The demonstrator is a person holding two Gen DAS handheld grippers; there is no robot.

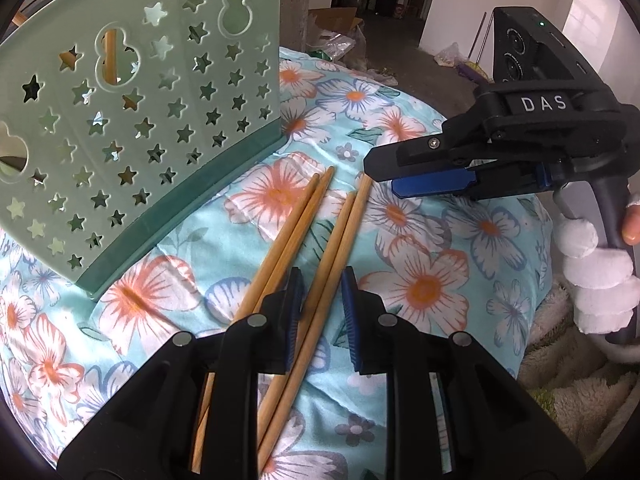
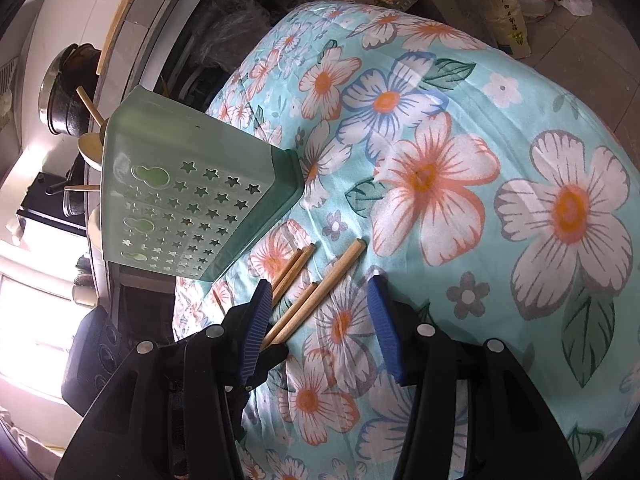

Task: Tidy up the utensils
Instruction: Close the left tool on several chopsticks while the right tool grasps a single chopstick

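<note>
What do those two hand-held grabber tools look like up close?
Both are black plastic. The left gripper has two fingers lined with ribbed blue pads and round silver pins. The right gripper bears white letters "DAS", a small green light and a pistol handle; white fleece wraps the hand.

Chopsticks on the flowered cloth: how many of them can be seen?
4. All lie on the cloth beside the green holder: a left pair touching side by side, and a right pair passing between the left claw's pads. More utensils may be hidden inside the holder.

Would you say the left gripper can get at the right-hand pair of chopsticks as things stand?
Probably yes: the left gripper already straddles that chopstick pair on the cloth, with nothing covering them.
</note>
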